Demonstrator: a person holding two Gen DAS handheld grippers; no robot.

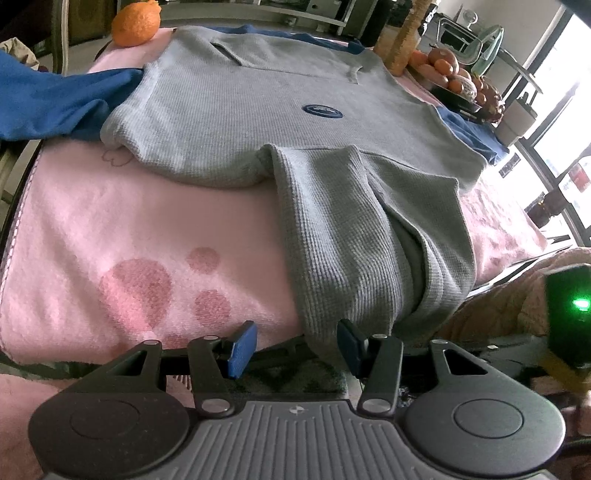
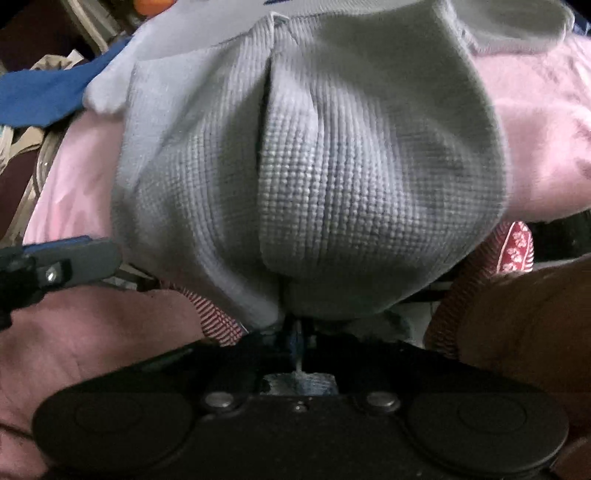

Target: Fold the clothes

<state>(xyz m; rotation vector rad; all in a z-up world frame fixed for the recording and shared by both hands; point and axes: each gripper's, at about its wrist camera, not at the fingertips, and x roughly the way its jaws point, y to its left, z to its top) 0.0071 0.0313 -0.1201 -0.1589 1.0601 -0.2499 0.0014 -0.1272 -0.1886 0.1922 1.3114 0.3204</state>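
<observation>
- Lying spread on a pink plush blanket (image 1: 122, 206) with darker pink paw prints, a grey waffle-knit sweater (image 1: 258, 110) is showing a small dark-blue oval patch (image 1: 322, 110) on its chest.
- One grey sleeve (image 1: 354, 236) is draping forward off the sweater's near hem and hanging down over the blanket's near edge.
- Left gripper (image 1: 293, 345), with blue pads, is hovering at that near edge with its jaws partly apart; the right pad is sitting just beside the sleeve's end, the left pad over bare blanket, and nothing is being pinched.
- Right gripper (image 2: 297, 332) is sitting clenched, jaws together, directly under the sleeve's bunched end; the cloth is bulging right above the fingertips, but the dark, blurred view is not showing clearly whether any fabric is caught between them.
- Blue cloth (image 1: 55, 103) is lying at the sweater's left side, partly tucked beneath it; more blue is peeking out at the far and right edges.
- An orange fruit (image 1: 135, 23) is resting at the blanket's far left corner.
- A dark tray of mixed fruit (image 1: 458, 88) is standing at the far right, near a tall straw-coloured column (image 1: 408, 37).
- Left gripper's finger is also appearing at the left edge of the right wrist view.
</observation>
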